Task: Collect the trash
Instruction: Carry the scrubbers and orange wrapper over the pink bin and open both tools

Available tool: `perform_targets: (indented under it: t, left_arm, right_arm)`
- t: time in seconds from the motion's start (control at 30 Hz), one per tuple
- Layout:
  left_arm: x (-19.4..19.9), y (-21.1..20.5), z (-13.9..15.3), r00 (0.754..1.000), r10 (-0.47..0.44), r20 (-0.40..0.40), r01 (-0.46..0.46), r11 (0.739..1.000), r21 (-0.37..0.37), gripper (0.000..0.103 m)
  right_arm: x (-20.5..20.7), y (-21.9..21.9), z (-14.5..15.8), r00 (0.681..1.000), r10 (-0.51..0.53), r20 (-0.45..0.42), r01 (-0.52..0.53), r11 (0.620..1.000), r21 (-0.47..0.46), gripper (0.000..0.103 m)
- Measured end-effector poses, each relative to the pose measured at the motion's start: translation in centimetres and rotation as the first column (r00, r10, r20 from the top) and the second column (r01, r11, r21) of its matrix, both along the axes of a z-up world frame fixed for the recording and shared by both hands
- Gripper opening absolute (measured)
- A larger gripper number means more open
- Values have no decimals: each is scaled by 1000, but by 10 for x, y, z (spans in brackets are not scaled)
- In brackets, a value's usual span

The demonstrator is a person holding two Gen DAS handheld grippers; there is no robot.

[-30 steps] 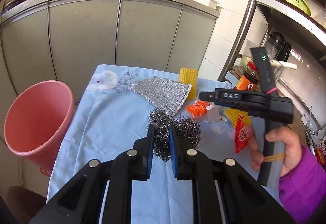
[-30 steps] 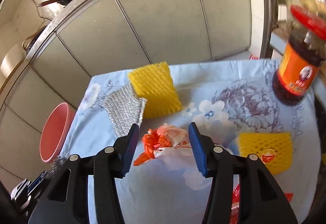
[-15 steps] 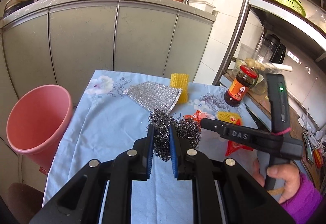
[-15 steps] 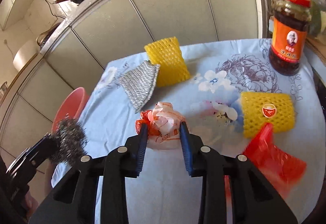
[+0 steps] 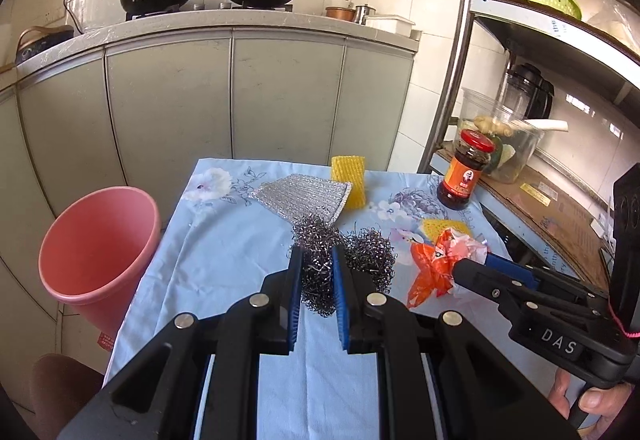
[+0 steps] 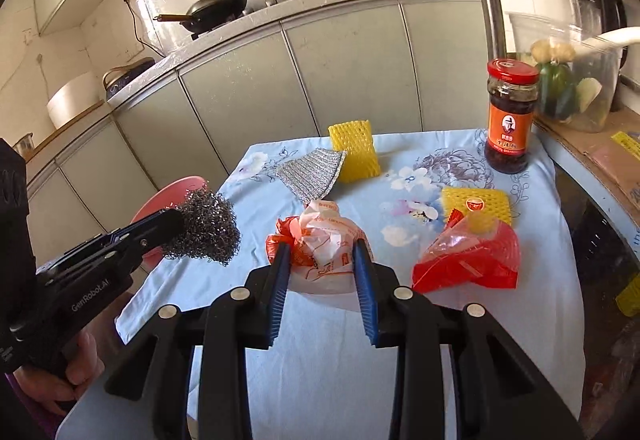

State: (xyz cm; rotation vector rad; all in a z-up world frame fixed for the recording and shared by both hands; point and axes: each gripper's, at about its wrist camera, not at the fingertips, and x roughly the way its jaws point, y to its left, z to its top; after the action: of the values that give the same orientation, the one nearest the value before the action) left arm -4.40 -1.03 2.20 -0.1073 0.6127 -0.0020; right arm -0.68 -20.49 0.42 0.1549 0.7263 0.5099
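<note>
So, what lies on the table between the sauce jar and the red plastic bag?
A yellow foam net lies between the sauce jar and red plastic bag, seen in the right wrist view.

Table (image 6: 400, 360), floral cloth: jar (image 6: 507, 116), foam nets (image 6: 354, 150), red bag (image 6: 472, 256).

The right gripper (image 6: 320, 272) jaws closed on the crumpled wrapper (image 6: 324, 240) and lifted it
</note>
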Motion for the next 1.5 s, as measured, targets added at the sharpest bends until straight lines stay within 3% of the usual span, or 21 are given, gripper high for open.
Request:
perform_targets:
  t: [0.27, 0.47, 0.63, 0.83, 1.0, 1.23, 1.5]
  left_arm:
    - [-25, 44, 8, 996, 47, 78, -46, 999, -7, 14]
    - [-37, 103, 4, 984, 150, 98, -146, 988, -44, 14]
    - [-48, 158, 2, 960, 255, 114, -253, 967, -28, 14]
    - [-53, 217, -12, 930, 362, 68, -359, 932, -54, 14]
    - [-41, 243, -29, 924, 381, 22, -380, 924, -53, 14]
    - [-19, 257, -55, 926, 376, -30, -377, 926, -33, 15]
    - [1, 266, -73, 905, 417, -80, -416, 909, 29, 23]
  right_arm:
    - [3, 40, -5, 998, 47, -36, -47, 999, 14, 33]
    - [12, 98, -8, 989, 142, -47, -143, 990, -12, 33]
    - [19, 155, -6, 967, 249, -42, -250, 968, -12, 33]
    - [24, 231, 1, 923, 384, -9, -384, 923, -32, 33]
    - [36, 279, -4, 909, 417, -7, -416, 907, -64, 33]
    - [58, 318, -31, 905, 422, -56, -426, 899, -102, 33]
    - [79, 332, -52, 895, 422, -142, -437, 893, -102, 38]
